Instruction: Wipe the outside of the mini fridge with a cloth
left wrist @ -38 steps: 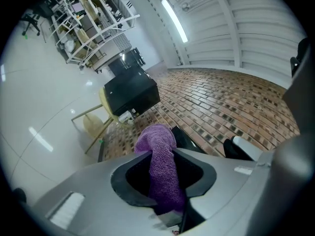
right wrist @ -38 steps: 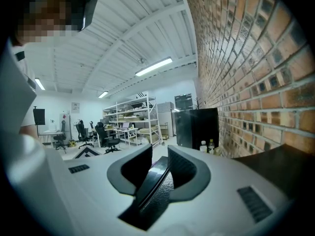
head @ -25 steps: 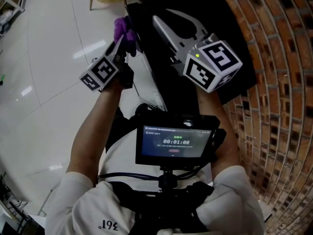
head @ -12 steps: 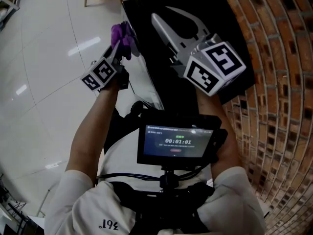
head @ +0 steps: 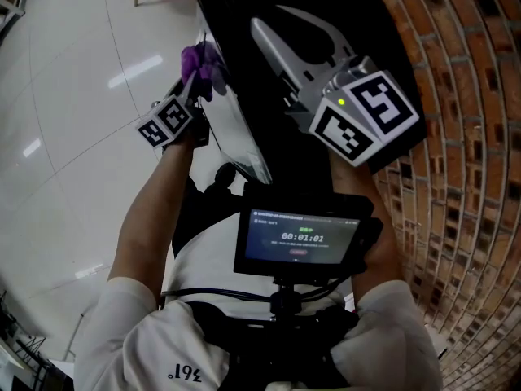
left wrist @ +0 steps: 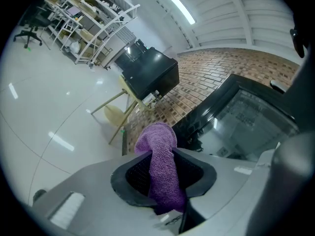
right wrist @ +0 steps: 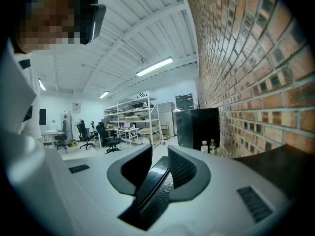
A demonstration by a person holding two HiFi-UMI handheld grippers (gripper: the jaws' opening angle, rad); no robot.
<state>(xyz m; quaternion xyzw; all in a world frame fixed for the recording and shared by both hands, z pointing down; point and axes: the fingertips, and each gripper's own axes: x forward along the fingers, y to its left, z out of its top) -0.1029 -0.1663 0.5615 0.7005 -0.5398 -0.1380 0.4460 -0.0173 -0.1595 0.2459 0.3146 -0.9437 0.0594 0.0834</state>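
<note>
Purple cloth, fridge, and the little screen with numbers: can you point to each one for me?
Purple cloth (left wrist: 162,161): left gripper view, the middle of its fuzzy strip.
Fridge (head: 358,23): head view, its black top.
Screen (head: 298,239): head view, the middle of the lit display.

L gripper (head: 196,80): jaws clamp purple cloth (head: 203,62), cloth just beside fridge (head: 383,39) front face, near its top edge | R gripper (head: 269,19): over fridge top, jaws apart | fridge: black, agst brick wall (head: 464,177) on R | floor (head: 65,137): white, glossy, on L | screen (head: 297,239): lit, at chest
</note>
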